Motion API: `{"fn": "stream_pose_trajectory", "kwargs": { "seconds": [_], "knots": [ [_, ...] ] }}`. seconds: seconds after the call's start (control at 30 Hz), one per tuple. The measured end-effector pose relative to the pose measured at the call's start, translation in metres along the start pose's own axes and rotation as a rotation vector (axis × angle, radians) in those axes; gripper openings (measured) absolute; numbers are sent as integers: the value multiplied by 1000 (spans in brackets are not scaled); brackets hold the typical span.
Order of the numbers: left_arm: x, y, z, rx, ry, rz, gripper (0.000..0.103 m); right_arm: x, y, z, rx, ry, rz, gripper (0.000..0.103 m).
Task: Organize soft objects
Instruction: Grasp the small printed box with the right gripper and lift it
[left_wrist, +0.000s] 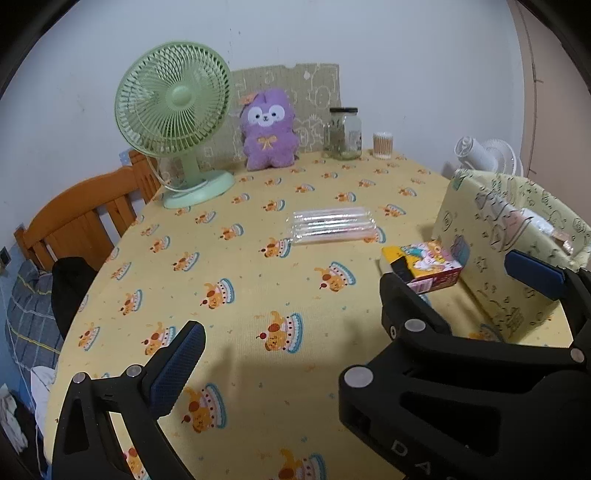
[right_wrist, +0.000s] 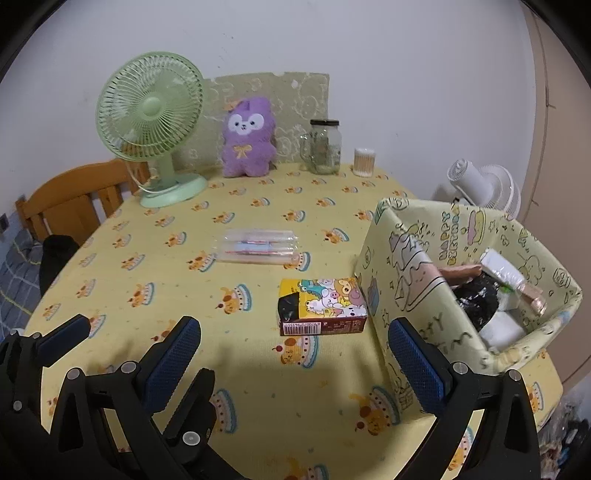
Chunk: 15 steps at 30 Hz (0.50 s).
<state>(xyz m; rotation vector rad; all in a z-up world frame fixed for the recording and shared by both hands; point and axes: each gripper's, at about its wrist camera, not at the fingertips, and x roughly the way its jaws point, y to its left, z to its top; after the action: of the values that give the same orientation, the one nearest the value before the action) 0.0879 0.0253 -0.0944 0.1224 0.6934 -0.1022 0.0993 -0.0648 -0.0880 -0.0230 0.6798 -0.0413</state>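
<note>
A purple plush toy (left_wrist: 269, 129) sits upright at the table's far edge; it also shows in the right wrist view (right_wrist: 248, 137). A clear plastic packet (left_wrist: 332, 225) lies mid-table, also in the right wrist view (right_wrist: 258, 245). A cartoon-printed carton (right_wrist: 322, 306) lies next to a yellow fabric bin (right_wrist: 424, 266) that holds several items; both show in the left wrist view as carton (left_wrist: 430, 264) and bin (left_wrist: 491, 236). My right gripper (right_wrist: 295, 354) is open and empty above the near table. My left gripper (left_wrist: 365, 306) is open and empty, left of the right one.
A green desk fan (left_wrist: 177, 118) stands far left. A glass jar (left_wrist: 343, 133) and a tub of cotton swabs (left_wrist: 382, 144) stand far right of the plush. A wooden chair (left_wrist: 81, 218) is at the left edge. A white fan (right_wrist: 484, 184) stands beyond the bin.
</note>
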Motion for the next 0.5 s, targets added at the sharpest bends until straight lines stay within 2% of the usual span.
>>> {"fn": "stream_pose_trajectory", "kwargs": {
  "seconds": [0.2, 0.33, 0.5],
  "knots": [
    [18, 8, 6, -10, 33, -4, 103, 11, 3, 1, 52, -3, -90, 103],
    [28, 13, 8, 13, 53, 20, 103, 25, 3, -2, 137, 59, -62, 103],
    [43, 15, 10, 56, 93, 25, 103, 36, 10, 0, 124, 44, -141, 102]
  ]
}}
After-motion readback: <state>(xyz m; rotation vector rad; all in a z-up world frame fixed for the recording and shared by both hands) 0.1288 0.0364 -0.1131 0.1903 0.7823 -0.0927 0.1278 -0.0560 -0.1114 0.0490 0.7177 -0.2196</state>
